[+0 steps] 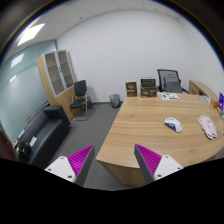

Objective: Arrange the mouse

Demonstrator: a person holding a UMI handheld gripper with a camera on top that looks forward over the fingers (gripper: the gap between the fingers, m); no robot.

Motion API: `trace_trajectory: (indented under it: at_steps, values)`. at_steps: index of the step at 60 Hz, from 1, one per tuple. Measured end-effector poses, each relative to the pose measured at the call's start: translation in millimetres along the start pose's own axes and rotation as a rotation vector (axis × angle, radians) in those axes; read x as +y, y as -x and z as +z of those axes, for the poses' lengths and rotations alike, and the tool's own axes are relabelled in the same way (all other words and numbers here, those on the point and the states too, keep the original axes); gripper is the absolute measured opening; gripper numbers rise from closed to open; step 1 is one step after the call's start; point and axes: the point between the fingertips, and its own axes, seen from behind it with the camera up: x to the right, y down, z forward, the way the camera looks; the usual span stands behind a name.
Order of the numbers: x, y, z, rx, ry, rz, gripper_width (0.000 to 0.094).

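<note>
I have the gripper (108, 163) held high above the floor, level with the near corner of the wooden table (150, 125), its fingers spread wide with nothing between the purple pads (150, 160). The mouse (173, 124) lies well beyond them on the tabletop — pale, its long axis running roughly left to right. Beside it lies a white keyboard (207, 126). I can read no writing anywhere.

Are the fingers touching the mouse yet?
Apart. The gripper view shows the open fingers of the gripper well short of the mouse, with bare table between them.
</note>
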Motion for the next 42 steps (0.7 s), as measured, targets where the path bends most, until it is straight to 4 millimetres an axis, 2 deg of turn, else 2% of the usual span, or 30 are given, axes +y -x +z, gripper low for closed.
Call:
trace_trajectory:
  at_steps: [5,15,26,33,38,42]
  values:
    - [-6,-23,-4,0.078,-0.023,0.006,0.0831]
    - [-6,-66,6,0.161,-0.018,0.016,0.0831]
    - [-12,-145,26,0.232,-0.030,0.008,0.0831]
    - [-12,-205,52,0.250,-0.031,0.009,0.0830]
    - [-15,-251,78,0.257,-0.040,-0.018,0.0828]
    - [-12,-277,101,0.242,-0.015,-0.040,0.0828]
